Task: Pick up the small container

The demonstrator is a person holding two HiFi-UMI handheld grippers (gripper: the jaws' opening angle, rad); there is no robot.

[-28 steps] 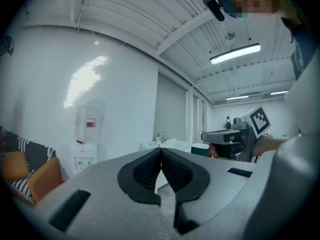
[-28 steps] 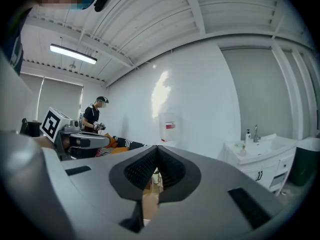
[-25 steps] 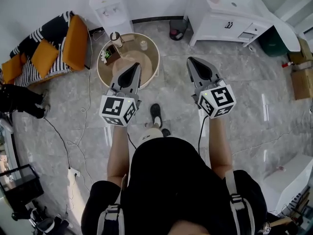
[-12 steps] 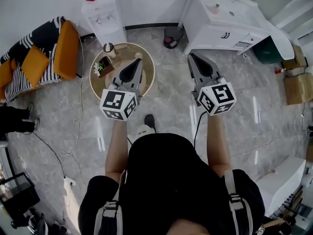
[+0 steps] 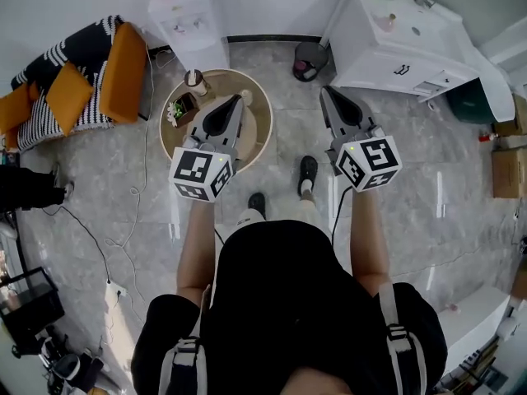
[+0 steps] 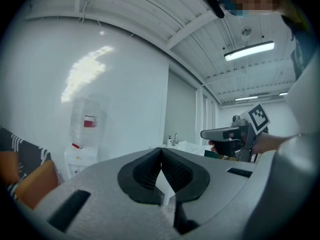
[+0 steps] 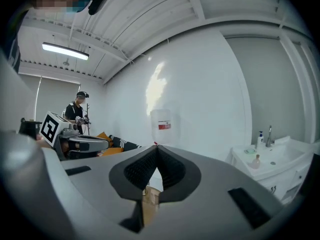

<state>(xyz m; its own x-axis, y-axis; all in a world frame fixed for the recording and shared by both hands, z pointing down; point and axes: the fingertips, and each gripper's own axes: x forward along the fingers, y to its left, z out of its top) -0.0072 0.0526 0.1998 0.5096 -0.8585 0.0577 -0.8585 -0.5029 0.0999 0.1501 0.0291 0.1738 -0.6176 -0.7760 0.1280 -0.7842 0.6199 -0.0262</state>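
Note:
A round wooden table (image 5: 262, 126) stands on the floor ahead of me. On it are a small lidded jar (image 5: 195, 79), a dark box with a green plant (image 5: 183, 109) and a small pale container (image 5: 245, 98). My left gripper (image 5: 235, 99) hangs above the table's right half, its tip next to the pale container, jaws shut and empty. My right gripper (image 5: 327, 91) is held over the bare floor to the right of the table, also shut with nothing in it. In both gripper views the jaws meet (image 6: 161, 149) (image 7: 156, 146) and point at the far wall, so the table is out of sight there.
A water dispenser (image 5: 185, 19) stands against the back wall, an orange and striped sofa (image 5: 123, 68) at the left. At the back right are a white vanity cabinet (image 5: 412, 35) and a dark bin (image 5: 306, 60). Cables (image 5: 123, 237) trail over the floor. Another person (image 7: 77, 111) stands far off.
The room has shifted in the head view as I stepped. One foot has come forward between the grippers. Both grippers keep their pose and stay shut.

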